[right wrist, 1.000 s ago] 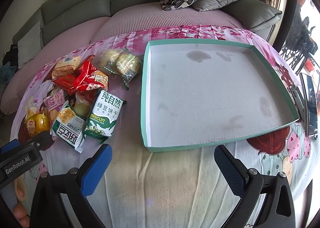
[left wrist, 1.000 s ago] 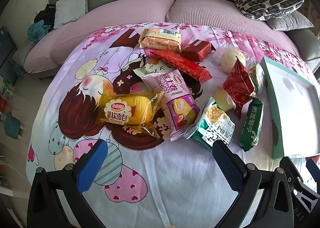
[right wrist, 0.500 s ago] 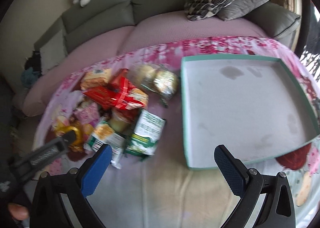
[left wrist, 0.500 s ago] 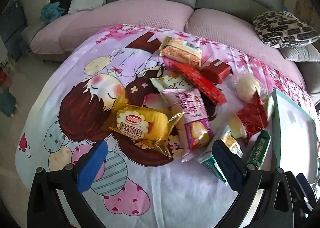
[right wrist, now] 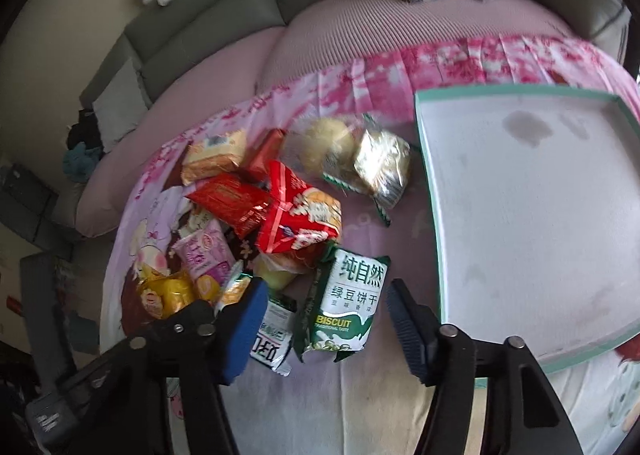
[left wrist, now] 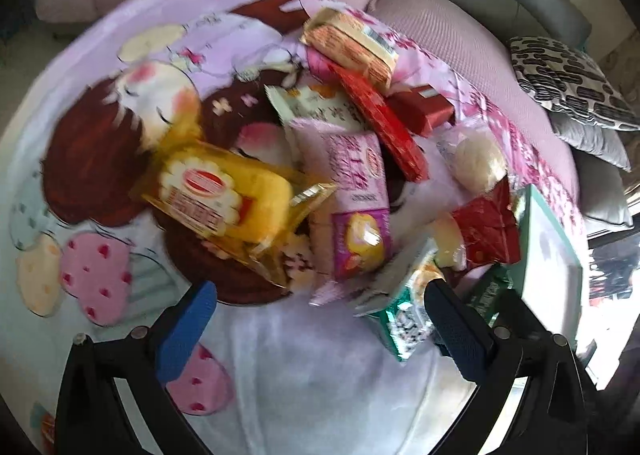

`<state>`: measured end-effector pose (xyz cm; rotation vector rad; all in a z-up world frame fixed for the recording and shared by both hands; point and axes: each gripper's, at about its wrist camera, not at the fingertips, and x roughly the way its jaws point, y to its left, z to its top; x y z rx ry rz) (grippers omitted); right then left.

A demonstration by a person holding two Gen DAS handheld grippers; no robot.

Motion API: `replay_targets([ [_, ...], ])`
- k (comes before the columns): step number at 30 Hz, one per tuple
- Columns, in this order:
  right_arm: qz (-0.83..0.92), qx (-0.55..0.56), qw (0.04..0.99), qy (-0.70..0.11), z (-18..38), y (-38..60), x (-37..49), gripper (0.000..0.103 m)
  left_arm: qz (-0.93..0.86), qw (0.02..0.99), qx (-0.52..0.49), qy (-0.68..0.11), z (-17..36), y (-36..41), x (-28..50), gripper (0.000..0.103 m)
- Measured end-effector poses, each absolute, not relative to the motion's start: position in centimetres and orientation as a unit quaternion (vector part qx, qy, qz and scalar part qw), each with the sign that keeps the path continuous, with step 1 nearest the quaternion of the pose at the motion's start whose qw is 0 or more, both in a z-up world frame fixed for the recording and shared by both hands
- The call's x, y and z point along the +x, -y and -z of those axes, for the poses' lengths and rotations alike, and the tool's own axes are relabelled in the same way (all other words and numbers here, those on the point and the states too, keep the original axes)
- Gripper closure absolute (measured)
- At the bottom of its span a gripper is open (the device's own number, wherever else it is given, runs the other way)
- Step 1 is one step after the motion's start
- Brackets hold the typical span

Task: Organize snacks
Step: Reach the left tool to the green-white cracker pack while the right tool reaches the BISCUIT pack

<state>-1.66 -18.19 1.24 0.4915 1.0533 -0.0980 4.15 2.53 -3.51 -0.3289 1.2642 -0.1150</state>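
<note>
A pile of several snack packets lies on a cartoon-print cloth. In the left wrist view my left gripper (left wrist: 320, 329) is open, just short of a yellow cake packet (left wrist: 228, 199) and a purple-pink packet (left wrist: 356, 211). In the right wrist view my right gripper (right wrist: 326, 329) is open, its jaws on either side of a green-and-white biscuit packet (right wrist: 348, 303), not closed on it. A white-and-green packet (right wrist: 274, 339) lies next to the left finger (right wrist: 244, 331). A shallow green-rimmed tray (right wrist: 424, 159) lies to the right, with nothing in it.
A grey sofa (right wrist: 208, 15) with cushions curves behind the pink mattress (right wrist: 320, 39). A patterned pillow (left wrist: 568, 79) sits at the back right. A red packet (right wrist: 300, 215) and a round bun (right wrist: 328, 143) lie further back in the pile.
Both grippers have moved closer to the pile. The right gripper swung left from in front of the tray and now straddles the green biscuit packet. Both views are motion-blurred.
</note>
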Motion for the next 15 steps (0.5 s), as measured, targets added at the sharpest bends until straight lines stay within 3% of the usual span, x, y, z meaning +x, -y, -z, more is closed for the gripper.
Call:
replay_targets([
  [3, 0.053, 0.245, 0.827, -0.503, -0.1, 18.5, -1.6, 0.047, 0.068, 0.778, -0.167, -0.601, 4.1, -1.6, 4.6, 0.019],
  [8, 0.054, 0.273, 0.816, -0.507, 1.4, 19.5, -1.4, 0.049, 0.088, 0.759, -0.195, -0.615, 5.1, 0.1, 5.5, 0.032],
  [15, 0.054, 0.268, 0.819, -0.504, 1.8, 19.3, -1.0, 0.050, 0.083, 0.751, -0.231, -0.613, 5.8, 0.5, 5.9, 0.039],
])
